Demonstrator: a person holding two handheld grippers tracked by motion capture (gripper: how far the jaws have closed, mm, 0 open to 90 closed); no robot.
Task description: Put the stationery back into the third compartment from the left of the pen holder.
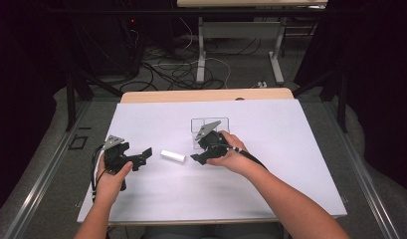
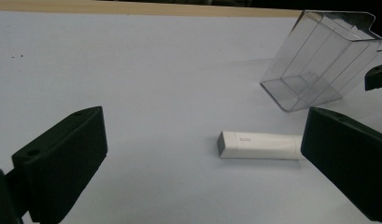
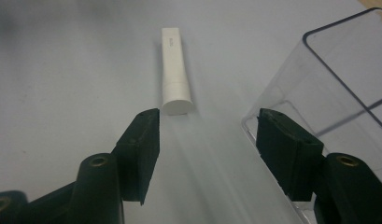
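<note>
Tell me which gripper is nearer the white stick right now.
The right gripper: its open jaws sit just short of the white stick's rounded end, beside the clear box. The left gripper is farther away.

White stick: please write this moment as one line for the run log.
stick: flat on table | right gripper: open, near stick end | left gripper: open | clear box: beside

High view overlooks the table; both claw views face it closely.

One white stick on desk, one clear plastic box with divided compartments, two handheld grippers: left gripper, right gripper. Two hands.
</note>
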